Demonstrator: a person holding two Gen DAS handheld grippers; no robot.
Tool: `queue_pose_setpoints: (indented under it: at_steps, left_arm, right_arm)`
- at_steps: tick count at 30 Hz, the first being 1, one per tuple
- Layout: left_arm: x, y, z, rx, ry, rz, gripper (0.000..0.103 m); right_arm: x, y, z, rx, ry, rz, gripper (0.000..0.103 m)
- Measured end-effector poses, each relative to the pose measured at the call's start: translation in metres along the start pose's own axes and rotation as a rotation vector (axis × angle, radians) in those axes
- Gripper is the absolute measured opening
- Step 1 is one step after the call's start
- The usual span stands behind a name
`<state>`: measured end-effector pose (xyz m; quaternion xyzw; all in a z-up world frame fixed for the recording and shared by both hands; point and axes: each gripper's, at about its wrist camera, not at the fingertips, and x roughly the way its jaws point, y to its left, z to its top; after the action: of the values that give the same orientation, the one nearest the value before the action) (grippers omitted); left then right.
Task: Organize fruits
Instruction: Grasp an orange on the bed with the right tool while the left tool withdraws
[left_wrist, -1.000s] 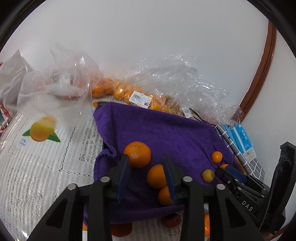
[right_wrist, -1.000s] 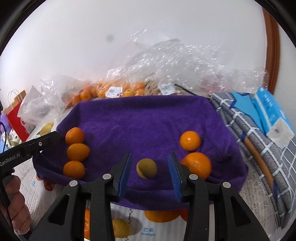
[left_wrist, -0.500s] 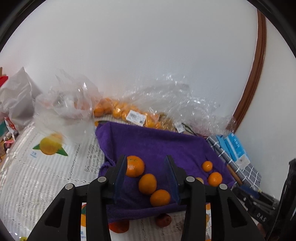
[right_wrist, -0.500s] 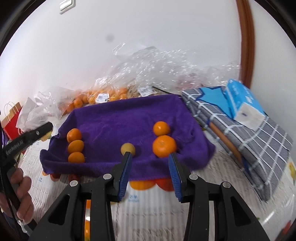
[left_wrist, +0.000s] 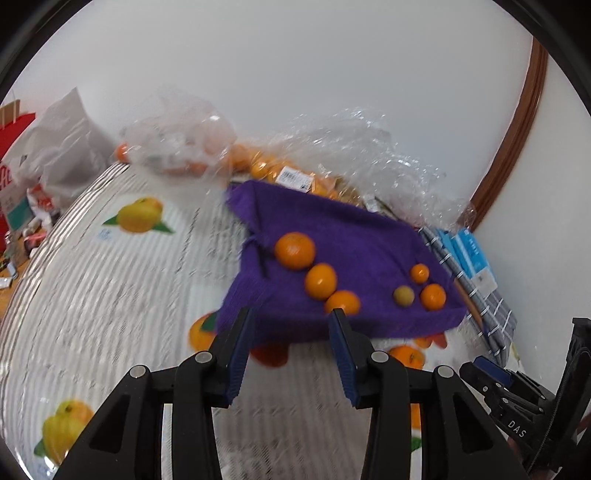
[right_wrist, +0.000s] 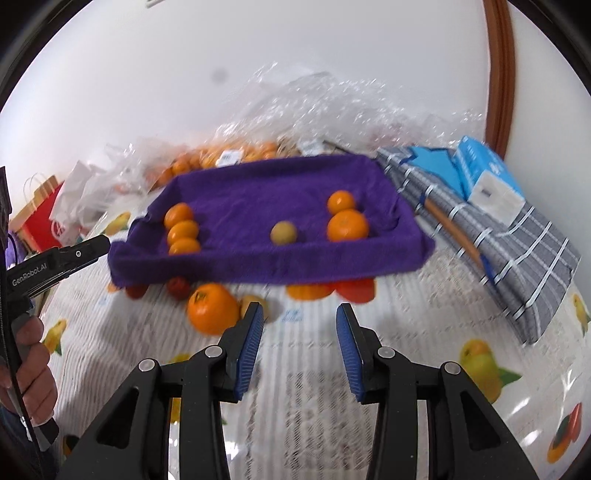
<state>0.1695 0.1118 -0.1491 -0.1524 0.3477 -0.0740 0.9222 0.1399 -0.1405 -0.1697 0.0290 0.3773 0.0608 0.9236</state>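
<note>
A: Going left to right, the purple terry towel (right_wrist: 258, 192) carries a row of three small orange mandarins (right_wrist: 181, 229) touching one another at its left end, one dull yellow-green round fruit (right_wrist: 283, 232) near the middle, and a pair of orange mandarins (right_wrist: 346, 221) on the right, the smaller behind the larger.

B: And the tongs?

A: The left gripper (left_wrist: 291, 328) and the right gripper (right_wrist: 300, 323) are both partly open with nothing between the blue pads, each hanging over the white fruit-printed tablecloth (right_wrist: 424, 332) short of the towel's near edge.

B: So the sorting looks mostly laid out. The next move probably calls for another fruit from the clear crinkled plastic bags (right_wrist: 314, 107) behind the towel (a longer reach over what is already placed).

A: Hard to judge, though. The bags' contents are blurred, the towel covers part of the cloth's printed fruit, and only fingers of the person's hand (right_wrist: 26, 362) show at the left edge.
</note>
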Motion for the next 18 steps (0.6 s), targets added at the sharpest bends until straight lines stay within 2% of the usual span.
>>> queue_pose_setpoints:
  at_steps: [9, 18]
  left_arm:
    - [-0.005, 0.009, -0.014, -0.011, 0.028, -0.026, 0.044]
    - [-0.005, 0.012, -0.024, -0.003, 0.052, -0.023, 0.044]
  right_arm:
    - [0.006, 0.019, -0.013, 0.013, 0.040, 0.127, 0.041]
    - [0.023, 0.041, -0.024, -0.033, 0.094, 0.147, 0.042]
